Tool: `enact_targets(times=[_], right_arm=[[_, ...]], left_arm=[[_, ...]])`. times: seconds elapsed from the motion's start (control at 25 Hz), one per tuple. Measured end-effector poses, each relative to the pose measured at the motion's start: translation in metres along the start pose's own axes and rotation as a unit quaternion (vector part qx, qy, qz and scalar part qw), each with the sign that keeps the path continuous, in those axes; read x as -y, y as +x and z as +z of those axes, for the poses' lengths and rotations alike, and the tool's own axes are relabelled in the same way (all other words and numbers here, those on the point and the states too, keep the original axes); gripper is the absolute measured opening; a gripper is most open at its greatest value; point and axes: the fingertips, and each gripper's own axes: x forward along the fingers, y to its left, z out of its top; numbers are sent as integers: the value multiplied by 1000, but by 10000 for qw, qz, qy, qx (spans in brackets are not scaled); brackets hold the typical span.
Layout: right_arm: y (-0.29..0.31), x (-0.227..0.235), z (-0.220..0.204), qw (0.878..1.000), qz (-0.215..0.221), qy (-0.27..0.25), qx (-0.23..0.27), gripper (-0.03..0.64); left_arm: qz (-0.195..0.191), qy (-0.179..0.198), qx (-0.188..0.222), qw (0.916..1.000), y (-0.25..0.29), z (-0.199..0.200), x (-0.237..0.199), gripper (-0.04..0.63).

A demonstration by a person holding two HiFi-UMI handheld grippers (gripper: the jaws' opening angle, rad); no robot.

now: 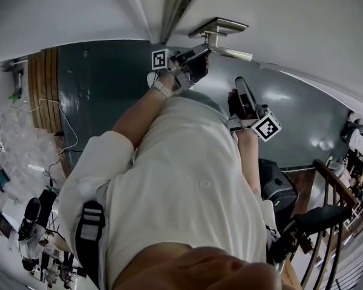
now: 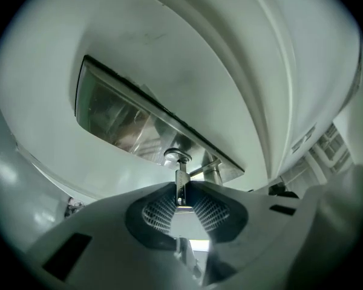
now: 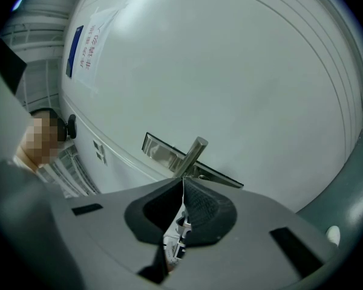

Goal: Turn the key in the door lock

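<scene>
The left gripper (image 2: 181,197), its jaws closed flat on the bow of a single metal key (image 2: 181,177), holds that key seated in the one lock cylinder (image 2: 177,156) at the lower end of the door's steel plate (image 2: 121,113), just beside the stem of the lone lever handle (image 3: 193,153). The right gripper (image 3: 183,186) hangs back from the white door (image 3: 242,71), its jaws pressed together on nothing and aimed toward the handle. In the head view, the person stands close to the door, with the left gripper (image 1: 190,65) up at the lock and the right gripper (image 1: 245,104) lower and well apart from it. The key looks thin, stiff and smooth, so it is likely to slip between the ribbed pads if gripped by its edge. The broad faces of the bow appear to be the sound place to hold it, twisting squarely about the shaft so that it does not bend. A printed notice (image 3: 94,44) is fixed higher on the door.
</scene>
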Motion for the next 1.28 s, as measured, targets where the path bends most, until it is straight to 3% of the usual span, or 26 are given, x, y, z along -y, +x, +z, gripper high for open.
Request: enact_targets(times=[0.32,0.72,1.08,1.28], right_arm=[[13,8,3,9996,239,125,-86,25],[39,1,0,9968,694,308,-261,25],[40,3,12,9956,850,356,-195,25],[32,5,18,9952,889,400,-127,25]], left_arm=[[970,288,-115,9948,0,1,-11,74],[1998,705,-170,9772,2,1,-14,77],[2683,1110,-199,9567,2,-1,-23,80],[3169,1422,-197,9375,1,-3,-30,83]])
